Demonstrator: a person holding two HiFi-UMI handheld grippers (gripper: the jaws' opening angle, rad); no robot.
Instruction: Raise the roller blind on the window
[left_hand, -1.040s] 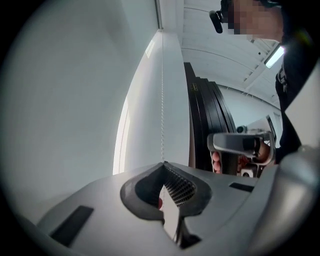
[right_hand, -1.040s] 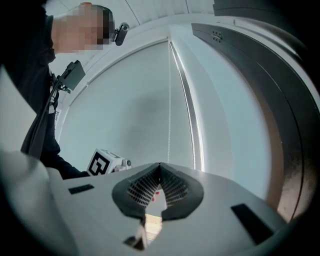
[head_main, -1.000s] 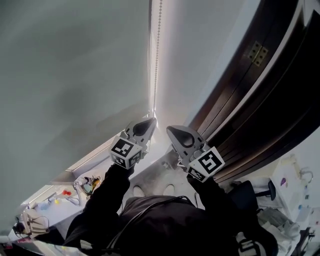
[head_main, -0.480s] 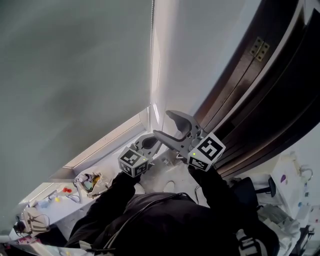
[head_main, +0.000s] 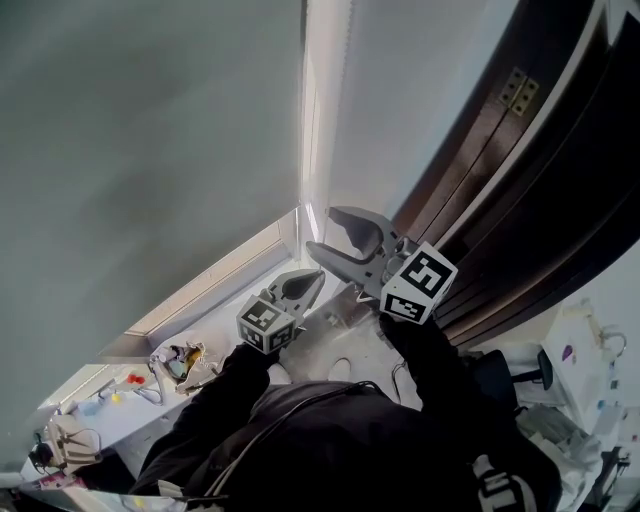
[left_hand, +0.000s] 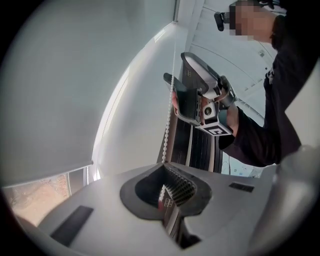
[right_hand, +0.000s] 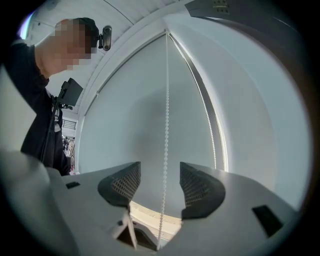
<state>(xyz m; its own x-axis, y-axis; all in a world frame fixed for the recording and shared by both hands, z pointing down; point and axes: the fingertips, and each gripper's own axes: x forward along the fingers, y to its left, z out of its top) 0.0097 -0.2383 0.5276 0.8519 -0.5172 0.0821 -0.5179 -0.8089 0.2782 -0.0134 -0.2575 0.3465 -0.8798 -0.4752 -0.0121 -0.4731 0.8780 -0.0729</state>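
Observation:
The grey roller blind (head_main: 150, 150) covers the window, and its bottom edge (left_hand: 45, 172) shows in the left gripper view. Its white bead chain (left_hand: 170, 100) hangs beside it and runs down into my left gripper (left_hand: 167, 189), which is shut on it. In the head view the left gripper (head_main: 316, 277) sits lower than the right gripper (head_main: 322, 230). My right gripper (right_hand: 161, 172) is open, and its jaws have just been closing a little. The bead chain (right_hand: 165, 140) hangs between its pads without touching either. A second strand (right_hand: 205, 110) runs along the blind's edge.
Dark wooden door panels (head_main: 520, 170) with a brass hinge (head_main: 515, 90) stand close on the right. The window sill (head_main: 215, 300) runs below, with small items (head_main: 170, 362) at its left end. A cluttered desk (head_main: 580, 390) lies at the lower right.
My left gripper has come down, still shut on the chain. The right gripper, shut a second ago, has opened and now sits a little higher, above the left.

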